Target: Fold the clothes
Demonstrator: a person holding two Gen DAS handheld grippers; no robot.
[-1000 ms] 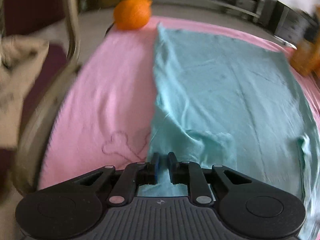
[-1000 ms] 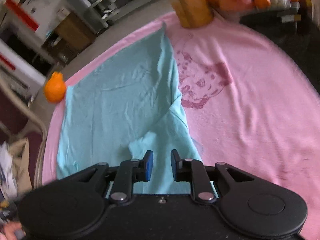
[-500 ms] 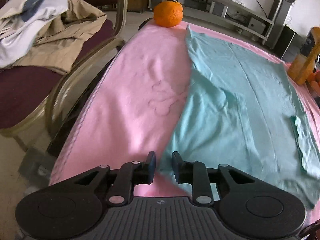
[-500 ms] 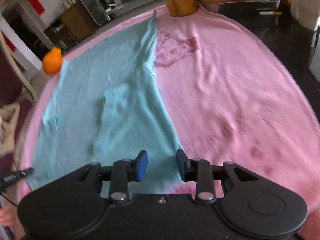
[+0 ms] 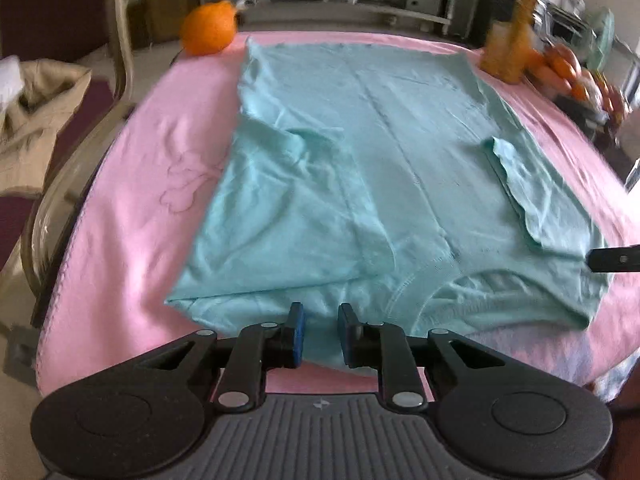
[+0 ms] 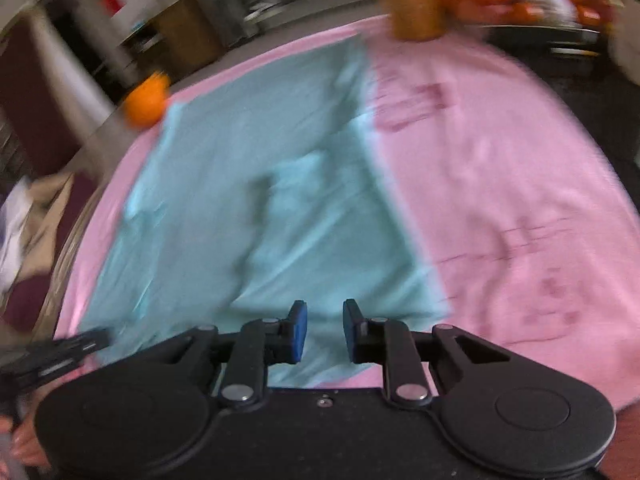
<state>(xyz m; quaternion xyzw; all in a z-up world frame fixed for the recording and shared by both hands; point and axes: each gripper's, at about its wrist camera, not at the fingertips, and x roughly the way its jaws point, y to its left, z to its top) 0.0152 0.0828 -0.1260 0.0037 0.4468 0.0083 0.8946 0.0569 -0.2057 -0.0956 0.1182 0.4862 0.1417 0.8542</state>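
Observation:
A light teal T-shirt (image 5: 400,168) lies flat on a pink cloth-covered table (image 5: 128,208), both sleeves folded inward over the body, collar at the near edge. It also shows, blurred, in the right wrist view (image 6: 256,216). My left gripper (image 5: 319,334) is open and empty just above the shirt's near hem, left of the collar. My right gripper (image 6: 325,330) is open and empty above the shirt's near right corner. The other gripper's tip (image 5: 612,258) shows at the right edge of the left wrist view.
An orange (image 5: 208,32) sits at the table's far left corner. A yellow bottle (image 5: 508,48) and a tray of fruit (image 5: 568,72) stand at the far right. A chair with piled clothes (image 5: 36,120) is left of the table.
Both grippers have opened wider and let go of the shirt, which now lies flat with its sleeves folded in. Both have pulled back toward the near edge.

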